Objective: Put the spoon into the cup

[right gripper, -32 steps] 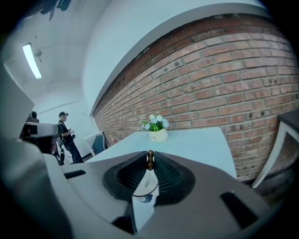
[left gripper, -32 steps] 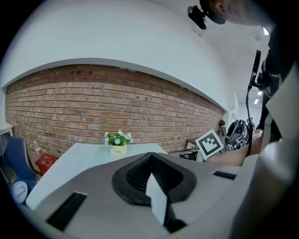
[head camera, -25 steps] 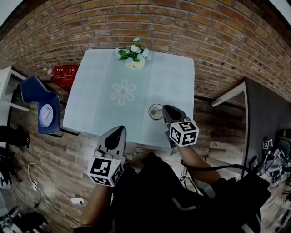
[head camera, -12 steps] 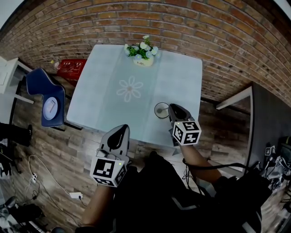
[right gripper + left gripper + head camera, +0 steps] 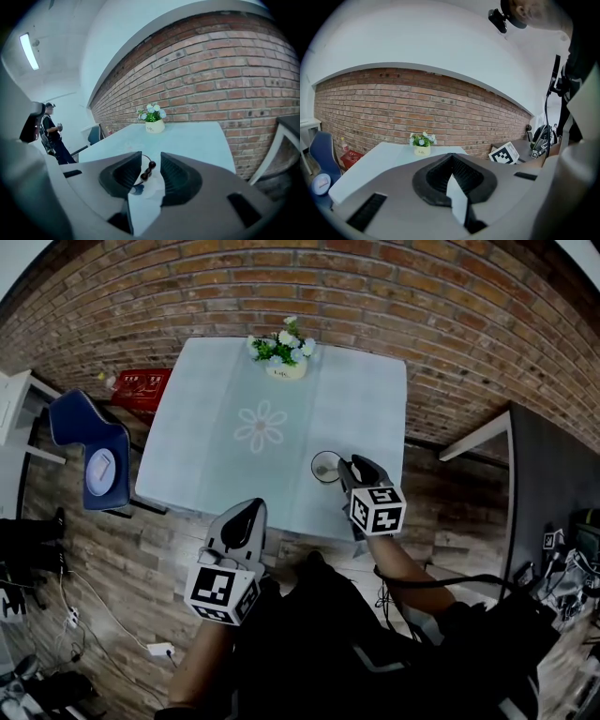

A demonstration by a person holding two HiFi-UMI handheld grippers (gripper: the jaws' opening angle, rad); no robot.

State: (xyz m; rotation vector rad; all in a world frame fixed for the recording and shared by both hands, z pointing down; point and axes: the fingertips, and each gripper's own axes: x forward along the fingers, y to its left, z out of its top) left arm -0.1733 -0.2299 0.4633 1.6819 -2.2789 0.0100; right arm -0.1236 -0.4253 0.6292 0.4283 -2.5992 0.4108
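A clear cup (image 5: 324, 468) stands near the front right edge of the pale blue table (image 5: 206, 446). My right gripper (image 5: 346, 466) sits just to the right of the cup. In the right gripper view its jaws (image 5: 151, 160) are opening, and the spoon's (image 5: 146, 170) dark beaded handle stands free in the gap, touching neither pad. The jaws hide most of the cup, so only a thin arc of rim (image 5: 145, 157) shows. My left gripper (image 5: 247, 509) hovers off the table's near edge, and its jaws (image 5: 451, 158) are shut on nothing.
A small pot of flowers (image 5: 283, 351) stands at the table's far edge against the brick wall. A blue chair (image 5: 89, 451) and a red crate (image 5: 141, 388) are on the floor at the left. A dark desk (image 5: 553, 493) is at the right. A person (image 5: 52, 131) stands far left.
Both grippers stay where they were, the right one beside the cup. Only the head view has swayed a little.
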